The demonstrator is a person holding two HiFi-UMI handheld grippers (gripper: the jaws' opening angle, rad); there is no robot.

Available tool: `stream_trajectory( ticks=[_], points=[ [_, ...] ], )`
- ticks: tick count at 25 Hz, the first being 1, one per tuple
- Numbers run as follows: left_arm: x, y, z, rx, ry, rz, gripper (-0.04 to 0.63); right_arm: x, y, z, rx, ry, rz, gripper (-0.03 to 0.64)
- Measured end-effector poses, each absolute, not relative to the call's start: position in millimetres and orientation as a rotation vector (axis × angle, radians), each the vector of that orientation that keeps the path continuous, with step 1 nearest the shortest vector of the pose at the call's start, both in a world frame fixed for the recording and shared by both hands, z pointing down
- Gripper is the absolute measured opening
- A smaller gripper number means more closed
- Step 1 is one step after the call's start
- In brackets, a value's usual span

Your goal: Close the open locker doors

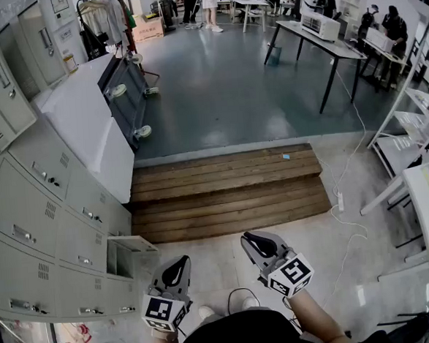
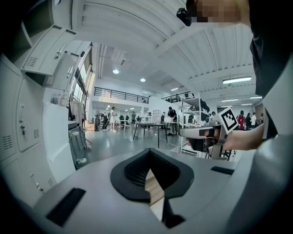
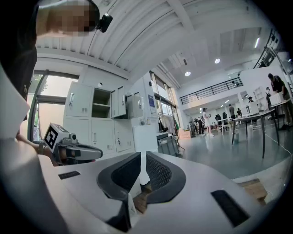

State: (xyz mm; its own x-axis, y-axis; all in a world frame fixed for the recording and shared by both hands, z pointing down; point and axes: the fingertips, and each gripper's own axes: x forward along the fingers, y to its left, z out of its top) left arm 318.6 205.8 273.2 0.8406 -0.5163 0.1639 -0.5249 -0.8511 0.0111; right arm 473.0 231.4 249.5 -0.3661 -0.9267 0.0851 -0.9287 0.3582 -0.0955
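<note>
Not much done yet, as far as we can tell. We're standing in front of the lockers (image 1: 27,217) with both grippers held out in the air, touching nothing. The left gripper (image 1: 178,265) has its jaws pressed together and empty. The right gripper (image 1: 252,242) is the same apart from a hairline slit, with nothing in it either. Low down, near the left gripper, one small door (image 1: 135,244) sticks out from its box. In the right gripper view we also spot an open compartment (image 3: 101,103) in the upper row, with a couple of doors (image 3: 121,101) swung out just beside it. So we reckon all the closing is ahead of us, and the low one looks nearest.
</note>
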Motion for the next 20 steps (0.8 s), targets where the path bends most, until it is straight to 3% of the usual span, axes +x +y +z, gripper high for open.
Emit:
stream_trajectory(
  ticks=[20],
  points=[
    [170.0,122.1,320.6,2.842,-0.874,0.259,0.017,334.1,137.4,284.8,1.755,-2.59,0.385,0.062]
  ],
)
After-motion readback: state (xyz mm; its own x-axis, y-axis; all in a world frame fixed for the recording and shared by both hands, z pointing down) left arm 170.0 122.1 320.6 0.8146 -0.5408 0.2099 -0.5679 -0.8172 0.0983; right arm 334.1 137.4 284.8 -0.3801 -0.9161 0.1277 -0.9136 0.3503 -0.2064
